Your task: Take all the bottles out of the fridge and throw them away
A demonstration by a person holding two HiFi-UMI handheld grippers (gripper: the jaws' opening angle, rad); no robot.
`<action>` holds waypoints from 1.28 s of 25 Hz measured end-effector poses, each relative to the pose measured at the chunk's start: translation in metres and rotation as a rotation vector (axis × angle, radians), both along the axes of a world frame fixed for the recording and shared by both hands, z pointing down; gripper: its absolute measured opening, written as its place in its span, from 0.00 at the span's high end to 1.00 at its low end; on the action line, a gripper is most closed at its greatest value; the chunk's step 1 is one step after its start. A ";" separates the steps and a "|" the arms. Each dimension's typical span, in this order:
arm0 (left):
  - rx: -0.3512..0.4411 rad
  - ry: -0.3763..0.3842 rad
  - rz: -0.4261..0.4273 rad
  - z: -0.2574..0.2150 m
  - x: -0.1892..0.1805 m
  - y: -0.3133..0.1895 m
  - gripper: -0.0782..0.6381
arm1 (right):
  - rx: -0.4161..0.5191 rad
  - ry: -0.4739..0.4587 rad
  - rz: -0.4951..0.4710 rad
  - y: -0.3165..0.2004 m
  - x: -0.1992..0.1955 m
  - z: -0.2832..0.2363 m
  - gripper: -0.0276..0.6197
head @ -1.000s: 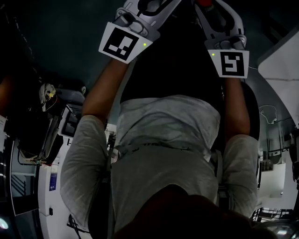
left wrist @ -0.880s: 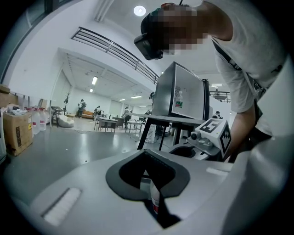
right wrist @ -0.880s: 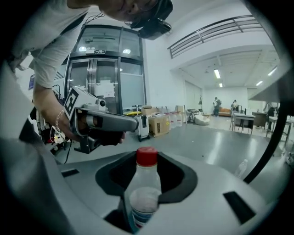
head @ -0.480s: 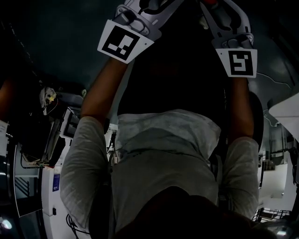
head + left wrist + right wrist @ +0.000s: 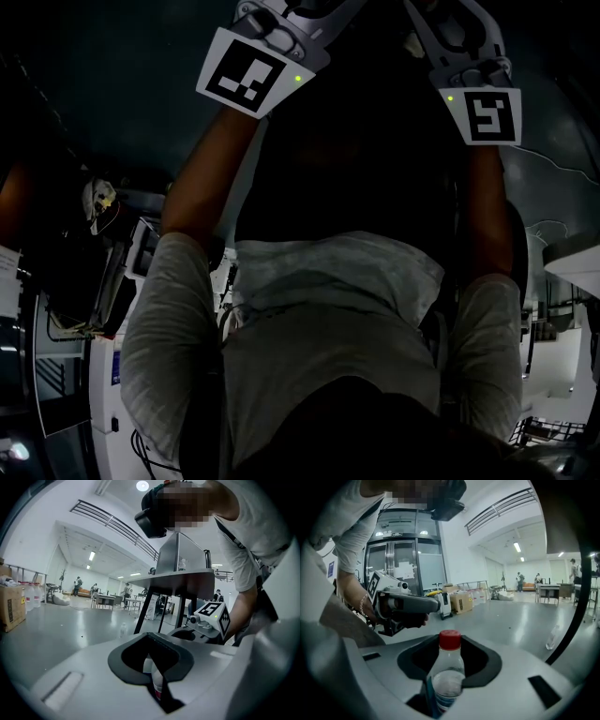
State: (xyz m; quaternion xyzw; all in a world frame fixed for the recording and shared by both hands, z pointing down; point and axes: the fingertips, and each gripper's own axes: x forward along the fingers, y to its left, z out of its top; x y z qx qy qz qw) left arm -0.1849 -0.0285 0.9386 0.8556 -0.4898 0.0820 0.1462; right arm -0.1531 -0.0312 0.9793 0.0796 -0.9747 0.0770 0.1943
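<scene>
In the right gripper view a clear bottle [image 5: 446,672] with a red cap stands upright in the dark notch of my right gripper [image 5: 440,700]. The gripper is shut on its lower body, and its grey shell hides most of the jaws. My left gripper [image 5: 157,693] holds a smaller pale bottle [image 5: 153,677] with a red label low in its own notch. Each gripper sees the other alongside, at the same height. The head view is dark and shows only the two marker cubes [image 5: 247,79] [image 5: 487,114] at the top, above the person's arms and shirt.
A black-legged table [image 5: 180,576] stands just beyond the grippers. Loose clear bottles lie on the shiny grey floor [image 5: 123,629] [image 5: 551,638]. Cardboard boxes [image 5: 461,602] stand by a tall glass-doored cabinet [image 5: 401,569]. People and furniture are far down the hall.
In the head view the right marker cube has drifted right and slightly down. The shirt sits lower in the picture and the white shape at the right edge has slid down.
</scene>
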 end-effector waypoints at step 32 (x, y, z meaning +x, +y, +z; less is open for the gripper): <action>0.044 0.066 -0.075 -0.278 -0.017 0.009 0.88 | -0.027 -0.138 0.139 0.002 -0.027 -0.304 0.83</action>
